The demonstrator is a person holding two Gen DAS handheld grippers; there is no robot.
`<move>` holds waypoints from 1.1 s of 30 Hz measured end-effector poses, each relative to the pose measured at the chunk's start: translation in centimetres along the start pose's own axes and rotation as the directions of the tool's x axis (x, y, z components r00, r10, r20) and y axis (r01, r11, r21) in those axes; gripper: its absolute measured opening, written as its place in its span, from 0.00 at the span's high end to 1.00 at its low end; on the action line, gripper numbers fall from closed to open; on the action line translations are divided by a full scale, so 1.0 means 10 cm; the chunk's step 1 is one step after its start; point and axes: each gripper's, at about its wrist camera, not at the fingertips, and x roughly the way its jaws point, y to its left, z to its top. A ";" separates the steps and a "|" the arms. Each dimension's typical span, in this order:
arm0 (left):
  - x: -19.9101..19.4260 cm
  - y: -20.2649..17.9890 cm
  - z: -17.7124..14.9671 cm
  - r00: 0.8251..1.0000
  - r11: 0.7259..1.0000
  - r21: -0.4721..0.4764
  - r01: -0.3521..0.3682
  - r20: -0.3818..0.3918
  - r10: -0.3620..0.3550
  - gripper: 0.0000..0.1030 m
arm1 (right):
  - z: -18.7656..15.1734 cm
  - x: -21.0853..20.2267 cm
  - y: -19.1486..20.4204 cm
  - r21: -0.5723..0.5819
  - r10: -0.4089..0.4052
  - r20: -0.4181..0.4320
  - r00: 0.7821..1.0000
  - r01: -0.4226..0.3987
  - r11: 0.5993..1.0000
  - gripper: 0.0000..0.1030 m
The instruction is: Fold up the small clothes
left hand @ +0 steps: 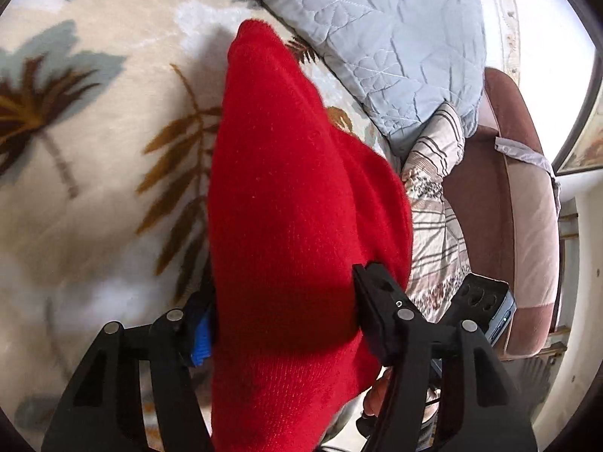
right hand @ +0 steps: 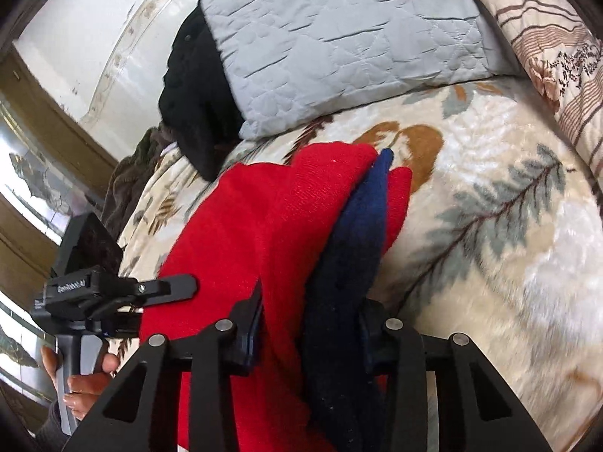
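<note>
A red knitted garment [left hand: 286,203] with a navy blue part [right hand: 354,248] is held up over a cream leaf-patterned blanket [left hand: 94,158]. My left gripper [left hand: 284,320] is shut on the red fabric, which drapes between and over its jaws. My right gripper [right hand: 309,324] is shut on the same garment [right hand: 264,218], on red and navy layers together. The left gripper also shows in the right wrist view [right hand: 113,293], at the garment's left edge.
A grey quilted pillow [right hand: 339,45] lies at the head of the bed, with a black garment [right hand: 196,86] beside it. A striped floral pillow [right hand: 557,60] lies at right. A brown padded bed frame [left hand: 508,196] edges the bed.
</note>
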 end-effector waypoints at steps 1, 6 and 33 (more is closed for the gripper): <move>-0.08 0.01 -0.05 1.000 1.000 0.008 -0.004 0.009 0.004 0.40 | -0.05 -0.03 0.06 0.003 0.009 -0.004 1.000 -0.009 1.000 0.62; -0.50 0.14 -0.33 0.998 0.999 0.031 -0.034 0.047 0.032 0.40 | -0.36 -0.11 0.40 -0.004 0.061 -0.012 0.998 -0.061 0.998 0.62; -0.56 0.41 -0.51 0.878 0.868 0.183 -0.461 0.238 0.416 0.22 | -0.72 0.39 1.06 -0.205 -0.167 0.055 0.984 0.175 0.963 0.95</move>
